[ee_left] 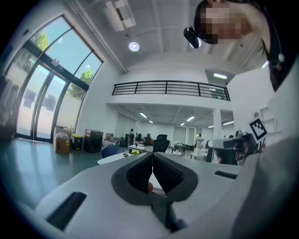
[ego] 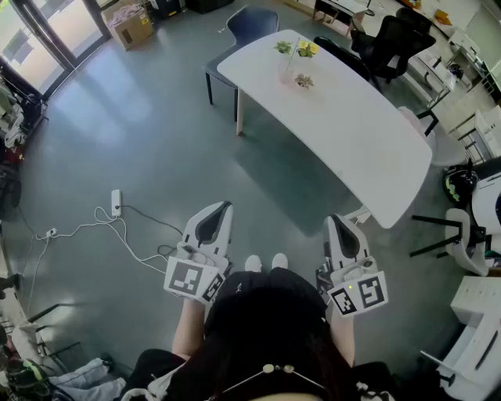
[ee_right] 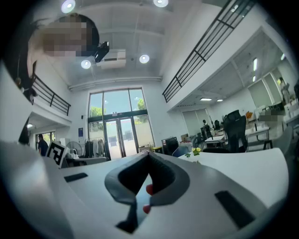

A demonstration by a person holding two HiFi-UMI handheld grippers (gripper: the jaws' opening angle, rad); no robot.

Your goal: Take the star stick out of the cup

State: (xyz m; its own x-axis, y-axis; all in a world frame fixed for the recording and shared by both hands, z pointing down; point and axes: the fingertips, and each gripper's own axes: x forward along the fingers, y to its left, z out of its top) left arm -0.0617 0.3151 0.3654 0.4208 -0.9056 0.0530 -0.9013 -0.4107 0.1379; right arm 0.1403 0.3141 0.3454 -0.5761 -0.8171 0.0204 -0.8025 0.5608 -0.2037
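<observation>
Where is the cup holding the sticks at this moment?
In the head view the cup stands at the far end of the white table, near the dark blue chair.

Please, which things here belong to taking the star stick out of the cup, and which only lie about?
For the job: cup, star stick in it, white table, left tongs, right tongs (both shut, empty).
Lying about: cardboard box, power strip, blue chair.
</observation>
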